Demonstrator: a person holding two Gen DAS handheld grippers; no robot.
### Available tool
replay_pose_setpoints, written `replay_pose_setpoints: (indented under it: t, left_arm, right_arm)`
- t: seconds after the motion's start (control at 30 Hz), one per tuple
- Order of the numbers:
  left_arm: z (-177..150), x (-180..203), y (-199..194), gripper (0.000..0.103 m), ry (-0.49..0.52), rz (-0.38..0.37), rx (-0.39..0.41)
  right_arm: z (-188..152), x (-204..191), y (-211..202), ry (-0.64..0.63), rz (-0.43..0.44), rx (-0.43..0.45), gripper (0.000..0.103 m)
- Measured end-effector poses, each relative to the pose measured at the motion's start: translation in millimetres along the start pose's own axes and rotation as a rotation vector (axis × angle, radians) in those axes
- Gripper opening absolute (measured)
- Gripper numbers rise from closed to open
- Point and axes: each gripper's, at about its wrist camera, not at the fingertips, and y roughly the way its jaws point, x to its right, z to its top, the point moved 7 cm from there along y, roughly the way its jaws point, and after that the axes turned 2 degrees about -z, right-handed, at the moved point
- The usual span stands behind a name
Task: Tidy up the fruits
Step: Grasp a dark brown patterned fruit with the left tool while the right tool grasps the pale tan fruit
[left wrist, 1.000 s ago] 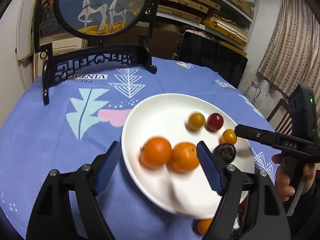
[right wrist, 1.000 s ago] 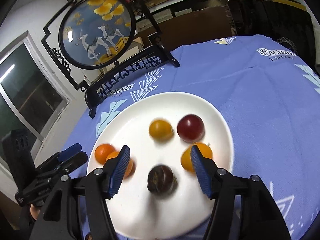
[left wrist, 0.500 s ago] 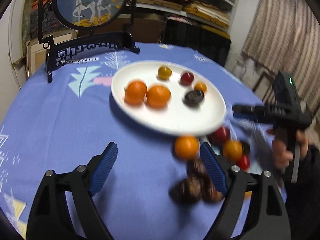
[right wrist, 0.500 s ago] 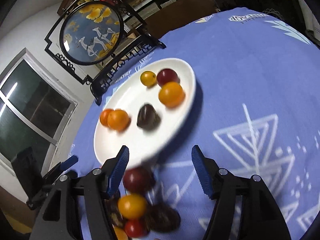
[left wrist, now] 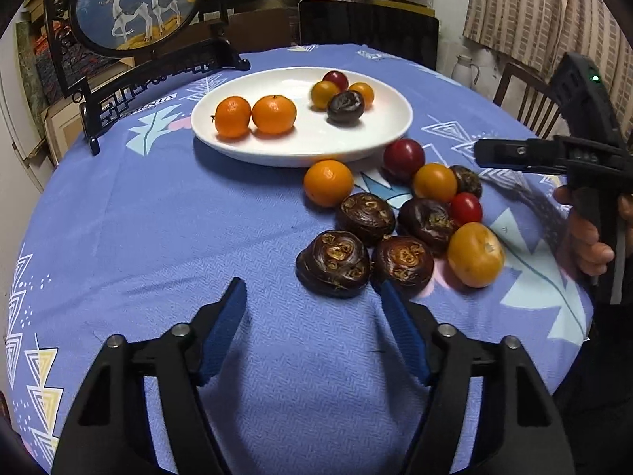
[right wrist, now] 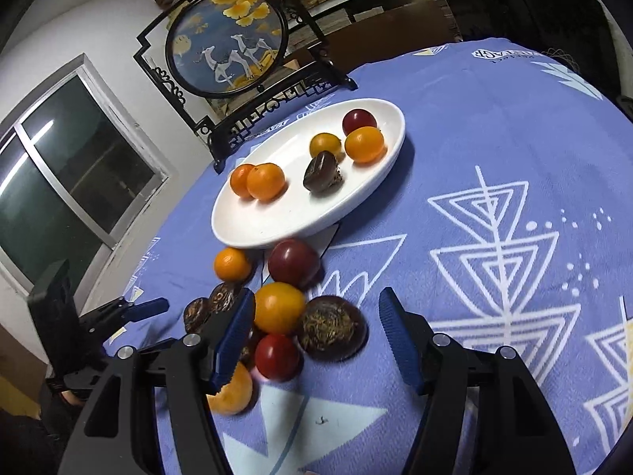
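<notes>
Left wrist view: the left tongs hung wide apart and empty above the blue cloth of the bench, just short of the nearest water chestnut.
Plate: the white plate lay at the far side, carrying two mandarins, three small round fruits and one dark chestnut.
Loose pile: a mandarin, a dark red plum, several chestnuts, a small red tomato and a yellow-orange fruit sat huddled together on the cloth, near side of the plate and to its right.
Other tool: the right tongs showed side-on at the right edge; their spread could not be read from that angle.

Right wrist view: the right tongs stood wide and empty, the jaws bracketing an orange fruit, a chestnut and a red tomato.
Left pad: it overlapped the packed chestnuts, so contact could not be told.
Backdrop: a deer screen stood at the far edge of the bench.

Risk: the fruits touched one another, so closing on one would likely nudge its neighbours.
Cause: round fruit on smooth cloth might roll toward the bench edge.
Second risk: two fruits might be pinched at once and one squirt free.
</notes>
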Motion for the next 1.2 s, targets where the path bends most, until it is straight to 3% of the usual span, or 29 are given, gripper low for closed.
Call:
replay_pose_setpoints:
  t: [0.3, 0.43, 0.5, 0.6, 0.73, 0.93, 1.2]
  left_arm:
    - [6, 4, 20, 0.058, 0.047, 0.041, -0.035]
    - [12, -1, 28, 0.061, 0.003, 0.04, -0.045]
    - [15, -3, 30, 0.058, -0.005, 0.043, -0.044]
    - [14, -4, 29, 0.045, -0.02, 0.016, -0.037]
    - [11, -9, 26, 0.044, -0.041, 0.029, -0.031]
    - [5, -38, 20, 0.044, -0.178, 0.017, -0.005]
    - [6, -33, 21, 0.044, -0.156, 0.038, -0.012]
  right_arm:
    - [0, -1, -1, 0.0, 0.019, 0.008, 0.065]
    - [-1, -3, -1, -0.008, 0.02, 0.007, 0.065]
    - [-1, -4, 0, -0.017, 0.014, 0.007, 0.065]
    - [-1, -6, 0, -0.028, 0.008, 0.009, 0.065]
    - [-1, -7, 0, -0.043, -0.001, 0.007, 0.065]
    - [-20, -30, -4, -0.159, 0.024, -0.033, 0.065]
    - [-64, -74, -8, -0.327, 0.043, -0.098, 0.065]
